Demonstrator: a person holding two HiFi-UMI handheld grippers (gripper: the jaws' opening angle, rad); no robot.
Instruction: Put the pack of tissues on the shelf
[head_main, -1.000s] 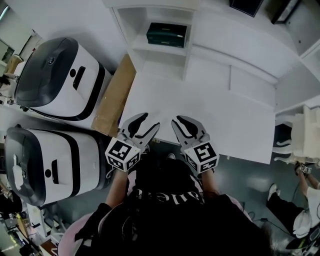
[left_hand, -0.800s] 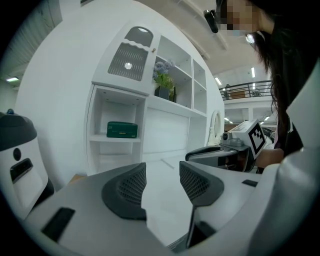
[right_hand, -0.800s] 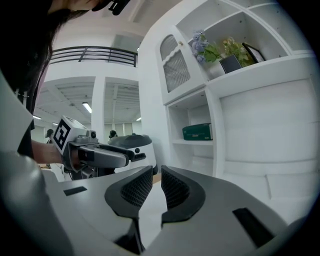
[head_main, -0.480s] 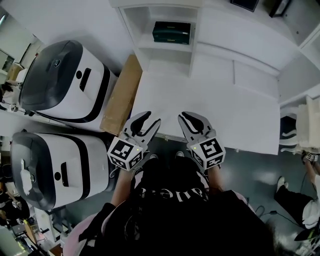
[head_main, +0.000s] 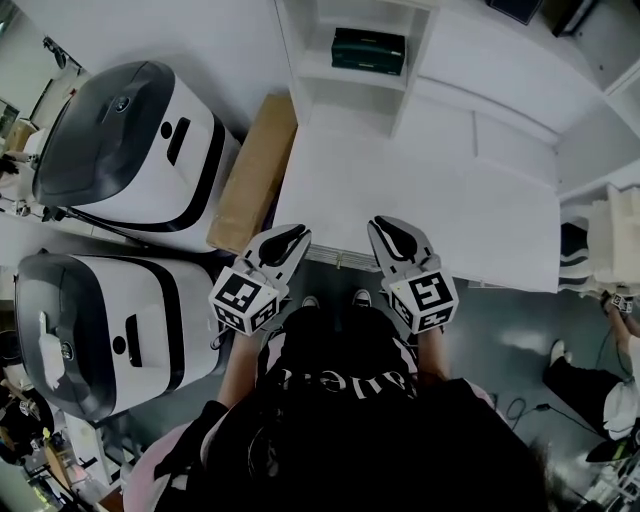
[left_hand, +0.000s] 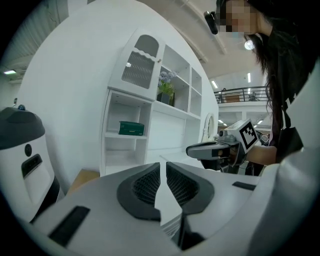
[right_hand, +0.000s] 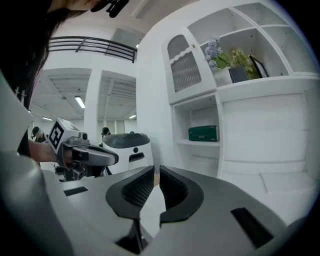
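The dark green pack of tissues (head_main: 368, 51) lies on a middle shelf of the white shelf unit (head_main: 300, 70) at the far end of the white table (head_main: 450, 200). It also shows in the left gripper view as the pack (left_hand: 131, 128) and in the right gripper view as the pack (right_hand: 203, 133). My left gripper (head_main: 290, 236) hovers at the table's near edge, shut, with nothing between its pads. My right gripper (head_main: 386, 228) hangs beside it, also shut and empty. Both point toward the shelf, well short of the pack.
Two large white-and-grey machines (head_main: 130, 150) (head_main: 90, 330) stand left of the table. A brown cardboard box (head_main: 255, 170) lies between them and the table. A potted plant (right_hand: 220, 52) sits on a higher shelf. Another person (head_main: 620, 390) is at the far right.
Both grippers' jaws have closed, the left from wide open. The hands stayed at the table's near edge while the head view shifted slightly.
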